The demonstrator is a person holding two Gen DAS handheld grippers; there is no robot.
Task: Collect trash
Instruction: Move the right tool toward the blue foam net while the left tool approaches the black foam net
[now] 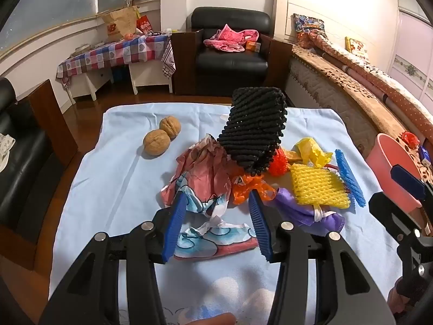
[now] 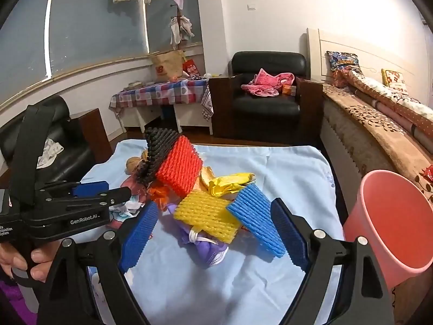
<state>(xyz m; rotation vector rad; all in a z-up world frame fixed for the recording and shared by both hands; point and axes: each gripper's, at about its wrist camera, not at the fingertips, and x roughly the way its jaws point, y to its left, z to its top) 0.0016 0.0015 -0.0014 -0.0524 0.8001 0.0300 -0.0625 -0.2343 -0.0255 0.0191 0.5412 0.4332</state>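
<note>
A trash pile is heaped mid-desk on a light blue cloth (image 1: 113, 178). In it: a black foam net (image 1: 254, 130) propped upright on top, a red net (image 2: 180, 169) leaning against it, a yellow net (image 2: 208, 216) flat in front, a blue net (image 2: 255, 219) tilted beside the yellow one. A yellow bag (image 1: 314, 149), an orange wrapper (image 1: 247, 187), a purple mask (image 2: 208, 246) under the yellow net and a crumpled printed wrapper (image 1: 205, 181) are mixed in. Two walnuts (image 1: 162, 135), touching each other, are set apart from the pile on its left in the left view.

Left tongs (image 1: 216, 222) are spread wide, tilted down, nothing gripped; the printed wrapper lies between the blue pads (image 1: 176, 224), no clamping seen. Right tongs (image 2: 216, 235) are fully spread, nothing held; the yellow and blue nets are seen between the pads, untouched as far as can be told. A hand (image 2: 19, 265) is seen on the left tool's grip.

A pink bin (image 2: 389, 216) stands at the desk's right edge, empty part of interior visible. Behind: a black armchair (image 1: 230, 51) with pink cloth, a checked side table (image 1: 116, 54), a bed (image 1: 351, 86) on the right.
</note>
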